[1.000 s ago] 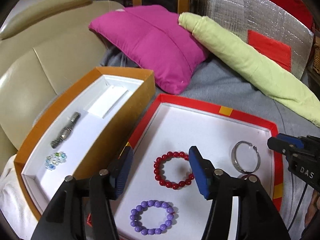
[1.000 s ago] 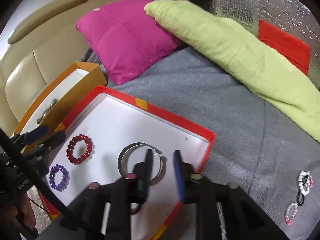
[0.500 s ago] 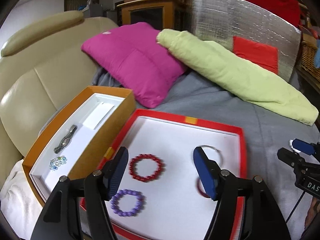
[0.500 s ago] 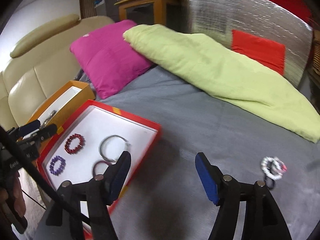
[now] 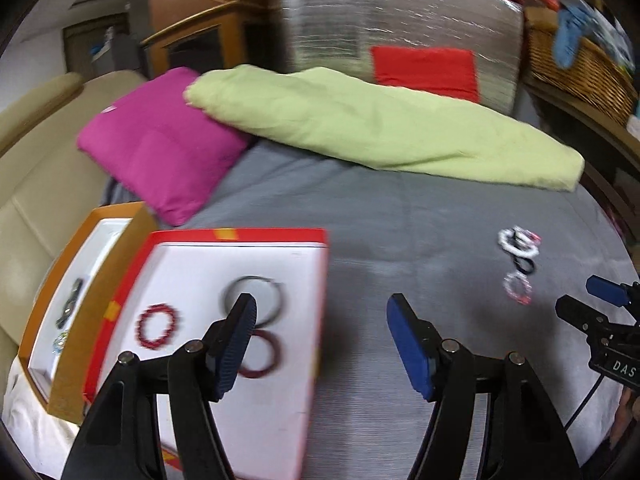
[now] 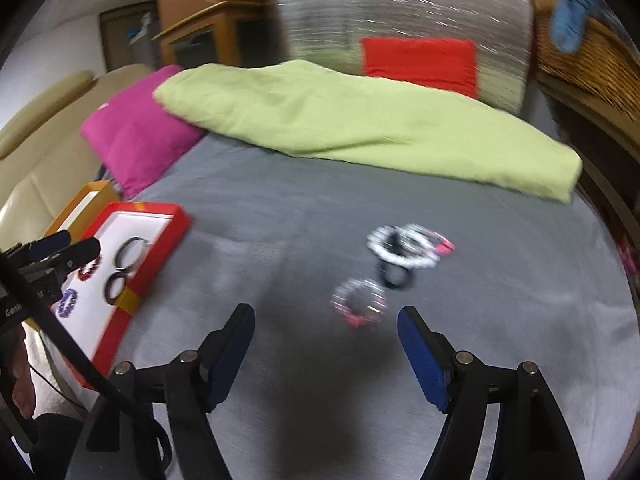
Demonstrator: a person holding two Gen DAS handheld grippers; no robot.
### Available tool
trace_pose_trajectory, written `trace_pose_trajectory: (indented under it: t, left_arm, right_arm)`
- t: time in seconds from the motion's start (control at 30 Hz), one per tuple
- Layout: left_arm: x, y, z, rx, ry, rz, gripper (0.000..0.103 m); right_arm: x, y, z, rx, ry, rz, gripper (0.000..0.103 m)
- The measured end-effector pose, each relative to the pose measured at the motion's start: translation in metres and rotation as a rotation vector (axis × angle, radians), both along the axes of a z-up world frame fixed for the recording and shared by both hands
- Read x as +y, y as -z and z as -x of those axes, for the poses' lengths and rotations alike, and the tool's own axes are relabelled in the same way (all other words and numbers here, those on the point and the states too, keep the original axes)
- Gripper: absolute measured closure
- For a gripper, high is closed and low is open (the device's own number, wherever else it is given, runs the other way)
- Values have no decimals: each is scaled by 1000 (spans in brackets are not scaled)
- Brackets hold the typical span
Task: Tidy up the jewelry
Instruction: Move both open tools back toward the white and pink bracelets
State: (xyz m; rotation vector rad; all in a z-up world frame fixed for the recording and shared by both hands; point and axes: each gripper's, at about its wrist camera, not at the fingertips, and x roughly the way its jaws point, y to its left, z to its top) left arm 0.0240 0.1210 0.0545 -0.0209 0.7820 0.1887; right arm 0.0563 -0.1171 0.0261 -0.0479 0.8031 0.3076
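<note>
A red tray [image 5: 240, 234] with a white floor holds a red bead bracelet [image 5: 158, 326], a silver bangle [image 5: 256, 279] and a dark red bangle [image 5: 276, 356]. A purple bead bracelet [image 6: 68, 302] lies at its near end. My left gripper [image 5: 320, 308] hangs open over the tray's right rim, holding nothing. A loose pile of bracelets [image 6: 408, 248] lies on the grey blanket, with a pink-and-white bead bracelet [image 6: 358, 304] nearest. My right gripper [image 6: 324, 314] hovers just short of that bracelet, its jaws opening with nothing between them.
An orange box [image 5: 100, 216] with a metal bracelet stands left of the tray against a beige sofa [image 5: 36, 184]. A magenta cushion [image 5: 160, 148] and a rolled green blanket [image 5: 360, 124] lie behind. A silver panel [image 5: 400, 20] and a wicker basket [image 5: 580, 64] stand at the back.
Both grippers have swung right, off the tray and over the grey blanket. The right gripper's jaws have widened from nearly shut. The loose bracelet pile has come close in front of it.
</note>
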Motion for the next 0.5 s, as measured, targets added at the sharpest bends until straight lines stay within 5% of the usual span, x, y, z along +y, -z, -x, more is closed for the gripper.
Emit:
trace_pose_trajectory:
  t: [0.3,0.5]
  left_arm:
    - [-59,44,-14,76,101,-10,34]
    - [-80,62,-23,95,148,2,34]
  right_arm:
    - [-93,31,-3,45,177,-74,26]
    - [-115,40,-15,59,238,-148,26]
